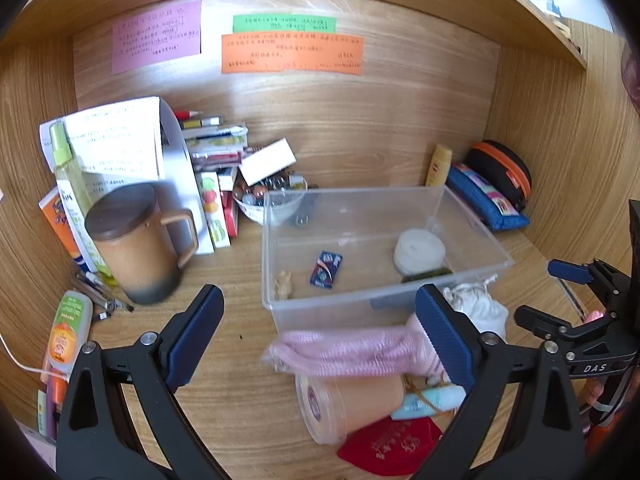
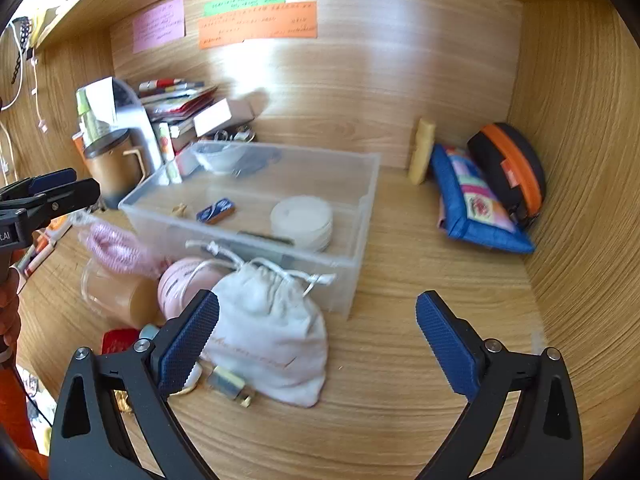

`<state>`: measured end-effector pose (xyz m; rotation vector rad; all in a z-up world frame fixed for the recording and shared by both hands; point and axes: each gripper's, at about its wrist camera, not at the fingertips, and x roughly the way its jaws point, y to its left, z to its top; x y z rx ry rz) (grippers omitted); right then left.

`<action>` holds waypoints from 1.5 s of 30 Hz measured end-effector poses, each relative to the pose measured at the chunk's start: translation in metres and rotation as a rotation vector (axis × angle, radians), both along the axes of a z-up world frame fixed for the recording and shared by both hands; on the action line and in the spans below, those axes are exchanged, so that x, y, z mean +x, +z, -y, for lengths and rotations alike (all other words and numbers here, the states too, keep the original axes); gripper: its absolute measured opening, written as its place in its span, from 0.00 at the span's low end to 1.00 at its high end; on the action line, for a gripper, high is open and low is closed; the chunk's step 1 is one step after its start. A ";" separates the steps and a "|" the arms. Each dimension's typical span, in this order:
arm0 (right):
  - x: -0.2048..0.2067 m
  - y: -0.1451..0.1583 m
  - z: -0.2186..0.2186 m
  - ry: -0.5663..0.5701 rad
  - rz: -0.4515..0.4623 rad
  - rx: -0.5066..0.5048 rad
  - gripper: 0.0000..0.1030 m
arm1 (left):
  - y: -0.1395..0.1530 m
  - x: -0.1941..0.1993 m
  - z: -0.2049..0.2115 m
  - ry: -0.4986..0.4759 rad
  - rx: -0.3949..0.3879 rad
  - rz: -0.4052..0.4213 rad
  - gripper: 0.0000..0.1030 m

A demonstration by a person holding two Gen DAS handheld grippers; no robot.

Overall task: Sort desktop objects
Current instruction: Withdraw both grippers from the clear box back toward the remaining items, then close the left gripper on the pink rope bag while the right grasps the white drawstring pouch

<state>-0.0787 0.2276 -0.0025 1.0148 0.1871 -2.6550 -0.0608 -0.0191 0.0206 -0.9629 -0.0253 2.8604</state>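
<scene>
The left gripper (image 1: 320,332) gapes wide, empty; "DAS" reads on the right gripper (image 2: 318,340), equally wide, empty; the clear bin (image 1: 472,216) sits just ahead of both; the white drawstring pouch (image 2: 272,328) touches its left finger; sticky notes' writing is illegible.

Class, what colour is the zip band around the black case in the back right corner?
Orange; the black case shows it best in the right wrist view.
</scene>
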 end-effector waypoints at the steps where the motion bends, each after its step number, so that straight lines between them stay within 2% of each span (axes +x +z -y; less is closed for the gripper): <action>1: 0.001 -0.003 0.001 0.005 0.008 -0.002 0.96 | -0.003 0.001 -0.001 -0.003 0.000 0.008 0.95; 11: -0.004 -0.032 0.017 0.039 0.093 -0.010 0.96 | -0.029 0.010 -0.008 -0.050 0.005 0.078 0.95; 21: -0.015 -0.046 0.020 0.038 0.153 -0.024 0.96 | -0.047 0.000 -0.013 -0.080 0.015 0.129 0.95; 29: -0.024 -0.055 0.023 0.050 0.187 -0.051 0.96 | -0.059 -0.015 -0.019 -0.077 -0.014 0.168 0.95; 38: -0.042 -0.070 0.014 0.037 0.273 -0.182 0.95 | -0.065 -0.028 -0.020 -0.057 -0.005 0.179 0.95; 39: -0.043 -0.071 0.012 0.037 0.282 -0.202 0.94 | -0.065 -0.029 -0.019 -0.053 0.003 0.177 0.95; 43: -0.044 -0.068 0.014 0.083 0.276 -0.216 0.77 | -0.065 -0.034 -0.016 -0.038 0.023 0.168 0.95; 45: -0.042 -0.066 0.017 0.096 0.262 -0.197 0.75 | -0.065 -0.036 -0.015 -0.032 0.032 0.163 0.95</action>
